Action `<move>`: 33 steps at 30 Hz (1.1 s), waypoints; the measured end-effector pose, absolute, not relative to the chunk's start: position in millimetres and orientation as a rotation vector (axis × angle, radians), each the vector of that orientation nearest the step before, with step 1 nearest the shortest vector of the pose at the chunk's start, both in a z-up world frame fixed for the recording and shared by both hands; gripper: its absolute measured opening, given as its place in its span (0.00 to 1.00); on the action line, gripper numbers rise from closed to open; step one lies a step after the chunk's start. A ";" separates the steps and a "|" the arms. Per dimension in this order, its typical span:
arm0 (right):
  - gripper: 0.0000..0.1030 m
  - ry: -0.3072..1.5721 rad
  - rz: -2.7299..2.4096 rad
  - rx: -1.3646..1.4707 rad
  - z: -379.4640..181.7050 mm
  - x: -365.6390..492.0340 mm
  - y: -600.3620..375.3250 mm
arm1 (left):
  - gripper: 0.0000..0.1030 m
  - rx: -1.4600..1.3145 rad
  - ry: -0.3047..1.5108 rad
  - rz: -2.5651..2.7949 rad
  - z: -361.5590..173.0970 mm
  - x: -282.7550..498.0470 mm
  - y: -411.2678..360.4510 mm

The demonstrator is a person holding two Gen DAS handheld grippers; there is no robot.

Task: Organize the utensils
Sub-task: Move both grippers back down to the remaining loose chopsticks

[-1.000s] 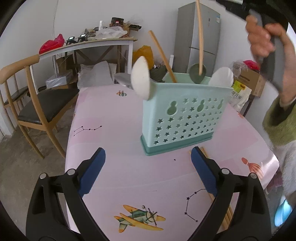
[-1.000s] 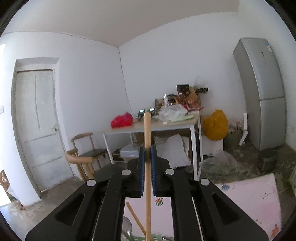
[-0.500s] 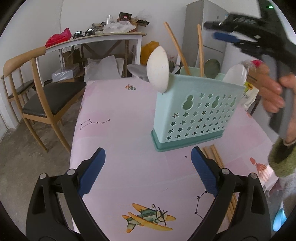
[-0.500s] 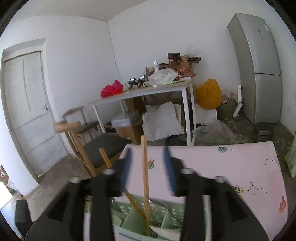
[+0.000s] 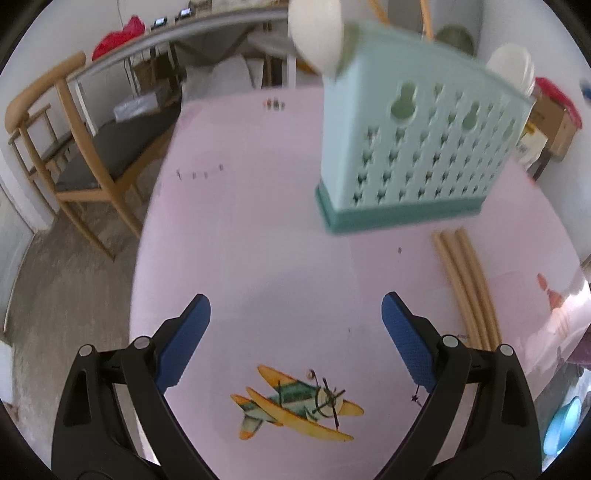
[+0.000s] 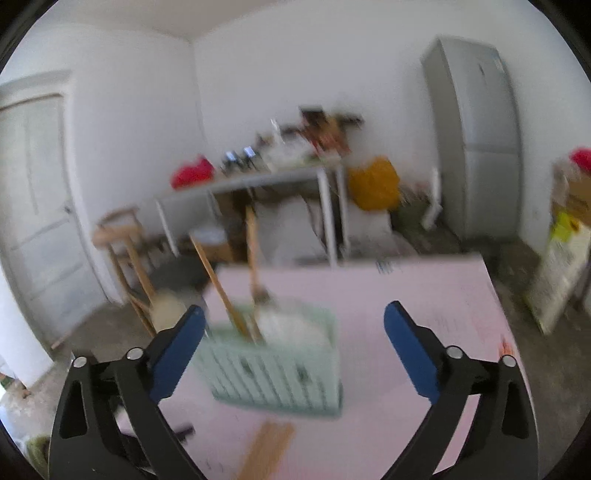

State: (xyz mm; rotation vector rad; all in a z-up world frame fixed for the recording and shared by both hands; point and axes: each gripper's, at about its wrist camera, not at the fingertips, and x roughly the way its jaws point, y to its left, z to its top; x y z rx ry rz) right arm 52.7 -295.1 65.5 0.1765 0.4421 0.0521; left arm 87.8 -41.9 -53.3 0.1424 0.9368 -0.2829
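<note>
From my left tool: caddy (image 5: 413, 147) on the table (image 5: 258, 229) at one o'clock, spoons (image 5: 314, 33) and sticks (image 5: 426, 18) standing in it; three sticks (image 5: 467, 288) lie before it at three o'clock; chair (image 5: 74, 147) at ten o'clock, beside the table.

The right wrist view is smeared by motion: the green basket (image 6: 277, 365), the two wooden handles (image 6: 236, 295) standing in it and the sticks (image 6: 266, 448) on the near table lose their edges. In the left wrist view the basket (image 5: 417, 144) is blurred, its handles (image 5: 424, 18) cut off by the top edge, and three sticks (image 5: 465, 288) run behind the right finger (image 5: 406, 343).
</note>
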 end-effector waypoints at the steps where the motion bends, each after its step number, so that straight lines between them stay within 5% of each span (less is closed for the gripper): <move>1: 0.93 0.502 0.030 0.181 47.3 51.2 -295.9 | 0.87 0.147 0.948 -0.278 -55.2 88.1 -43.6; 10: 0.93 0.892 -0.125 0.200 -56.3 50.1 -300.1 | 0.89 0.172 0.986 -0.232 -61.8 90.3 -53.5; 33: 0.94 0.954 -0.148 0.109 -91.4 46.6 -294.6 | 0.92 0.120 0.981 -0.185 -61.9 91.8 -53.7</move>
